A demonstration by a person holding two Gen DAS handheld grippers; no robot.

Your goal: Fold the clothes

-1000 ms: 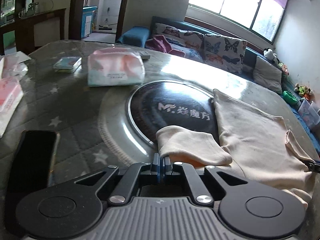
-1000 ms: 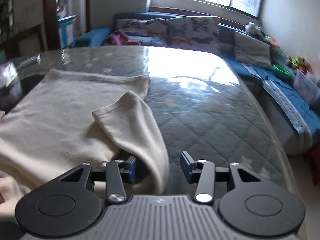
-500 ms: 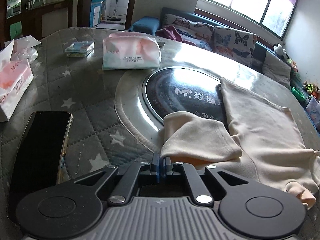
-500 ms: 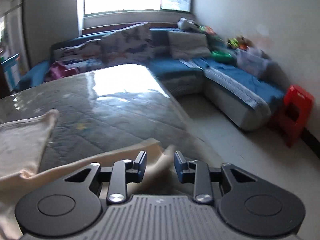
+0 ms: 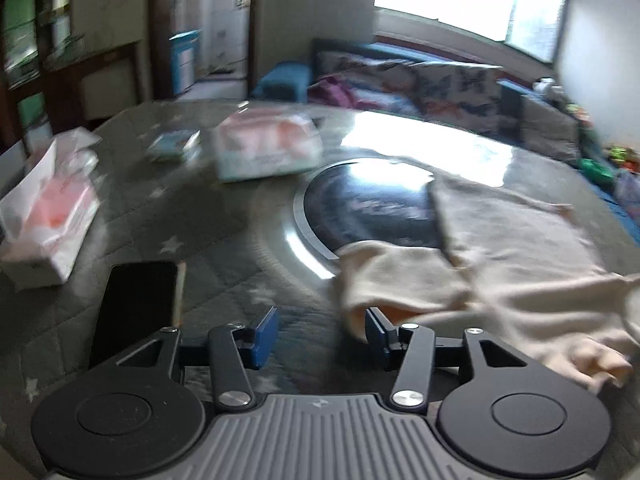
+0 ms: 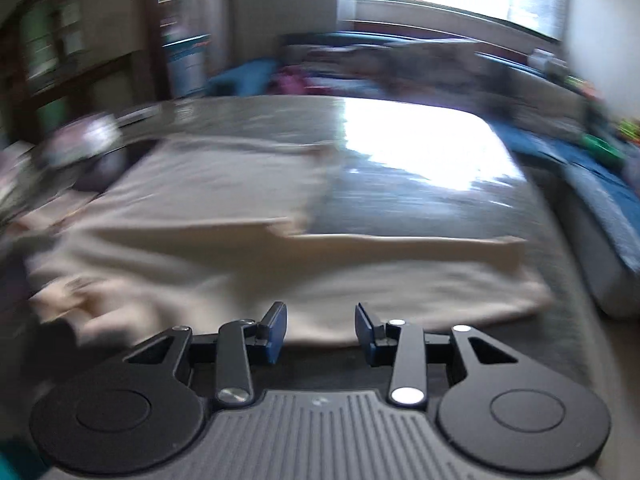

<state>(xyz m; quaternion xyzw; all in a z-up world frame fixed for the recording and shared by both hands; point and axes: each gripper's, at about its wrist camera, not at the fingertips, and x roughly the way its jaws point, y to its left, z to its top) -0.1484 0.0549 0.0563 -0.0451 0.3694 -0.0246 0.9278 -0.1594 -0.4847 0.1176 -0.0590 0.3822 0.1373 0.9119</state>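
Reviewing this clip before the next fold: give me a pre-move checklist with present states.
1. Left gripper open and empty: ok; jaws apart, nothing between them.
2. Right gripper open and empty: ok.
3. Cream garment resting on the table: ok.
4. Sleeve lying within reach of the left gripper: ok; its cuff sits beside the right-hand finger.
5. Phone clear of the garment: ok; it lies apart, off to the left.
6. Garment smooth and wrinkle-free: cannot tell; both views are motion-blurred.
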